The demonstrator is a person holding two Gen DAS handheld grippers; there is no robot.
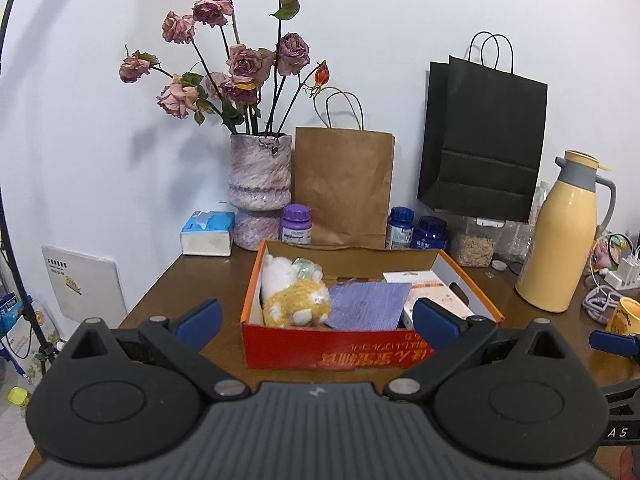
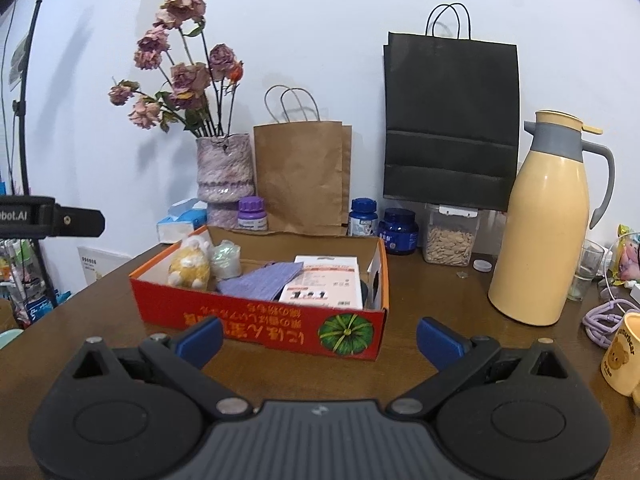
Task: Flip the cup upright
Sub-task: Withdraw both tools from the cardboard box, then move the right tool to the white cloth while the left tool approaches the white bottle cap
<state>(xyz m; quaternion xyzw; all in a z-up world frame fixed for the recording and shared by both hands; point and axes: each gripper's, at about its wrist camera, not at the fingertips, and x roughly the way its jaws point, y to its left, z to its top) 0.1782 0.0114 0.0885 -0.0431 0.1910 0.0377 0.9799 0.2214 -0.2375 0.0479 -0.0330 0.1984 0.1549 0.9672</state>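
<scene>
A yellow cup point(image 2: 622, 354) with a bear print stands on the brown table point(image 2: 440, 304) at the far right, its mouth facing up and its far side cut off by the frame edge. My right gripper point(image 2: 320, 338) is open and empty, to the left of the cup and apart from it. The left wrist view shows the same cup point(image 1: 624, 312) at its right edge, with a blue fingertip point(image 1: 612, 342) of the right gripper just in front of it. My left gripper point(image 1: 318, 320) is open and empty, facing the red box.
A red cardboard box point(image 2: 260, 328) holding a plush toy, cloth and packets sits mid-table. A yellow thermos jug point(image 2: 548, 232) and a glass point(image 2: 586, 276) stand near the cup, with a purple cable point(image 2: 600, 320) beside it. Vase, paper bags and jars line the wall.
</scene>
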